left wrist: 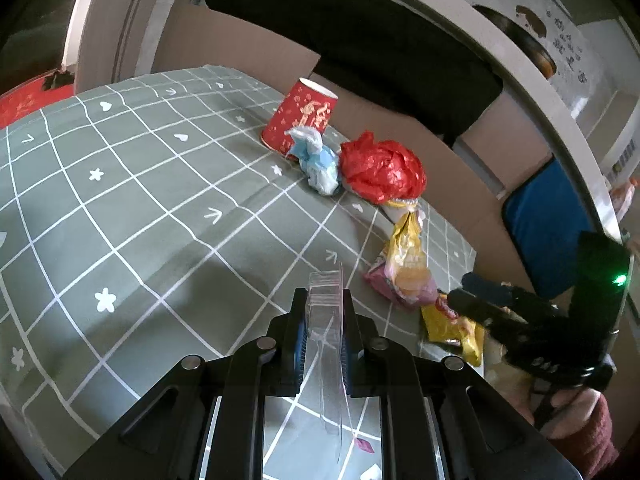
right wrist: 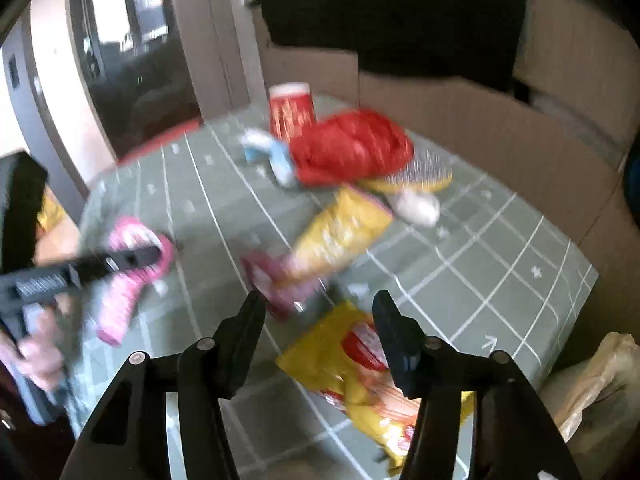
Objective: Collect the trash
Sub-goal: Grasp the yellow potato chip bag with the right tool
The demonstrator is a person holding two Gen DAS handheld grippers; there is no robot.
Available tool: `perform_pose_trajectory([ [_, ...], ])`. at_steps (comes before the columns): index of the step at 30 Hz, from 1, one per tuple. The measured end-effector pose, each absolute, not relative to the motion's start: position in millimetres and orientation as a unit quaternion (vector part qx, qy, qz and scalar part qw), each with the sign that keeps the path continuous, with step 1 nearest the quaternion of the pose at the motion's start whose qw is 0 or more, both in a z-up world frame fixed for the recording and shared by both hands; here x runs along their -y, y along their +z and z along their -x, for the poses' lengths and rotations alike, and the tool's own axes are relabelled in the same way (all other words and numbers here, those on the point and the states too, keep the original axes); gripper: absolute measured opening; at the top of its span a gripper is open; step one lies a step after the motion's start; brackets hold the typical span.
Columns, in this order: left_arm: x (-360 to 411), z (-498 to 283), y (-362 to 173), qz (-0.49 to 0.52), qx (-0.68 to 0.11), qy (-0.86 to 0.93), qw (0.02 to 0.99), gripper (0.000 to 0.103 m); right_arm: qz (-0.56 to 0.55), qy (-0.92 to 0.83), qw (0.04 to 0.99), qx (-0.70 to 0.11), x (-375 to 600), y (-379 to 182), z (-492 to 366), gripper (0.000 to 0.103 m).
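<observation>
My left gripper (left wrist: 325, 300) is shut on a clear plastic container (left wrist: 326, 312), held edge-on above the green checked tablecloth (left wrist: 140, 200). My right gripper (right wrist: 320, 304) is open and empty above a yellow snack bag (right wrist: 356, 364); it also shows in the left wrist view (left wrist: 472, 292). Farther back lie a yellow and pink wrapper (right wrist: 340, 236), a crumpled red bag (left wrist: 382, 172), a blue-white wad (left wrist: 318, 158) and a red paper cup (left wrist: 300, 116). The right wrist view is blurred.
A pink wrapper (right wrist: 128, 280) lies near the left gripper in the right wrist view. Cardboard boxes (left wrist: 440, 152) stand behind the table. A beige bag (right wrist: 592, 384) hangs off the table's right edge. A blue chair seat (left wrist: 548, 220) is at the right.
</observation>
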State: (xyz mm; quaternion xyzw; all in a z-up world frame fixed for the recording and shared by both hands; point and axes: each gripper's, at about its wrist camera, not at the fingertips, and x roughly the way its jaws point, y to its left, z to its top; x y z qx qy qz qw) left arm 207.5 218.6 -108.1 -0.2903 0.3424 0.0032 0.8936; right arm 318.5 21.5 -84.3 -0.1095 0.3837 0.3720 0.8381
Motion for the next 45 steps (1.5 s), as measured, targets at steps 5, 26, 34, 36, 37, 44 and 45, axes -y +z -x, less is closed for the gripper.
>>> perform_pose_trajectory([
  [5, -221, -203, -105, 0.286, -0.329, 0.017, 0.9, 0.014, 0.024, 0.352, 0.845, -0.402, -36, -82, -345, 0.054],
  [26, -194, -199, -67, 0.21, -0.286, 0.034, 0.934, 0.014, 0.045, 0.372, 0.848, -0.374, -22, -60, -313, 0.005],
  [34, -162, -197, -29, 0.176, -0.265, 0.021, 0.948, 0.014, 0.012, 0.358, 0.874, -0.328, 26, -24, -291, 0.005],
  [36, -160, -197, -25, 0.182, -0.266, 0.023, 0.946, 0.014, 0.004, 0.357, 0.872, -0.333, 36, -25, -291, 0.008],
  [37, -161, -196, -24, 0.182, -0.266, 0.024, 0.946, 0.014, 0.0, 0.364, 0.868, -0.338, 38, -27, -290, 0.009],
  [44, -168, -187, -38, 0.18, -0.294, 0.044, 0.938, 0.014, 0.097, 0.393, 0.84, -0.363, 3, -68, -282, 0.049],
  [45, -170, -187, -41, 0.181, -0.299, 0.046, 0.936, 0.014, 0.109, 0.385, 0.841, -0.363, -2, -73, -285, 0.049],
])
